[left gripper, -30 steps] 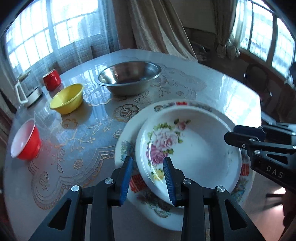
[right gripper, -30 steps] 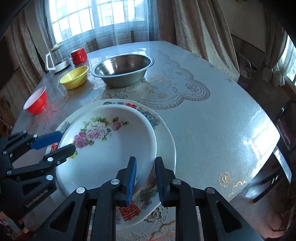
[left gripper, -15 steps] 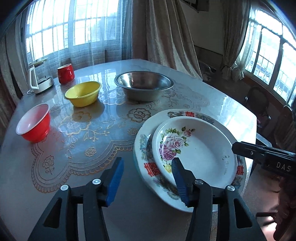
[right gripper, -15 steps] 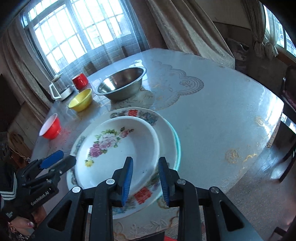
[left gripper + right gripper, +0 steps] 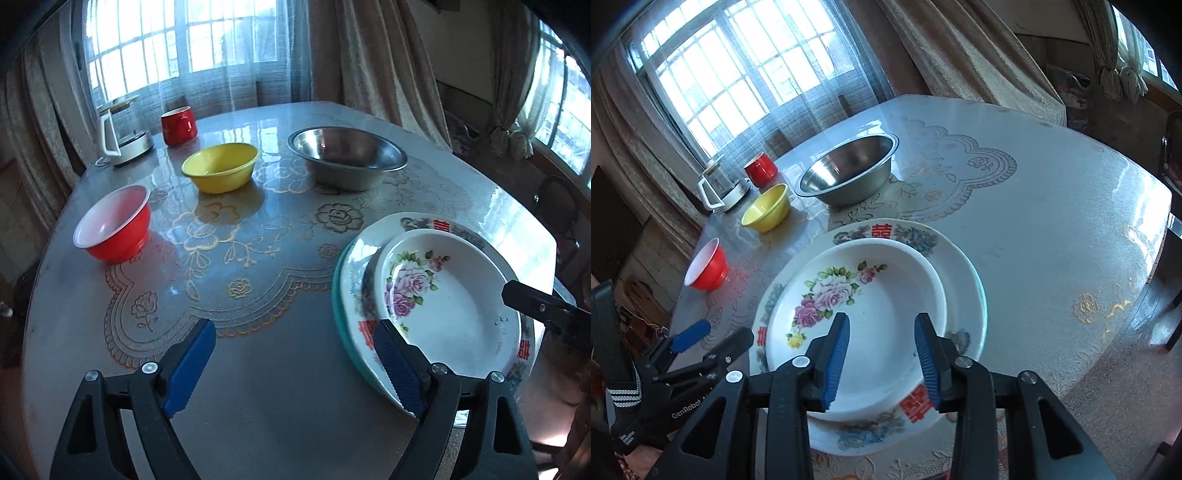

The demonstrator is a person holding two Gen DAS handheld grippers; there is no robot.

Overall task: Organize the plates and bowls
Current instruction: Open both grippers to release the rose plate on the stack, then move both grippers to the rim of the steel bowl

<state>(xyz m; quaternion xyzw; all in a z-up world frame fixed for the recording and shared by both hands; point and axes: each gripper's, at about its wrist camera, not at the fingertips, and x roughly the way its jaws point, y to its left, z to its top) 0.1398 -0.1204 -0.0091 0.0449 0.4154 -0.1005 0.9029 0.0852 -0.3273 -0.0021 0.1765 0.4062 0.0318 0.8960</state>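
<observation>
A white floral dish (image 5: 454, 295) (image 5: 871, 302) lies stacked on a larger patterned plate (image 5: 354, 280) (image 5: 956, 273) with a teal rim beneath, at the table's near edge. A steel bowl (image 5: 347, 155) (image 5: 849, 170), a yellow bowl (image 5: 221, 166) (image 5: 766, 212) and a red bowl (image 5: 114, 227) (image 5: 707, 271) stand farther back. My left gripper (image 5: 295, 365) is open and empty, left of the stack. My right gripper (image 5: 882, 358) is open and empty, raised above the dish's near rim.
A red mug (image 5: 179, 125) (image 5: 760, 169) and a glass kettle (image 5: 123, 134) (image 5: 722, 186) stand at the far left by the curtained window. The round table (image 5: 258, 387) has a lace-patterned cover. A chair (image 5: 557, 206) stands at the right.
Both grippers have let go of the floral dish, opened wide and pulled back and up. The dish now rests on the large plate. The left gripper has shifted left.
</observation>
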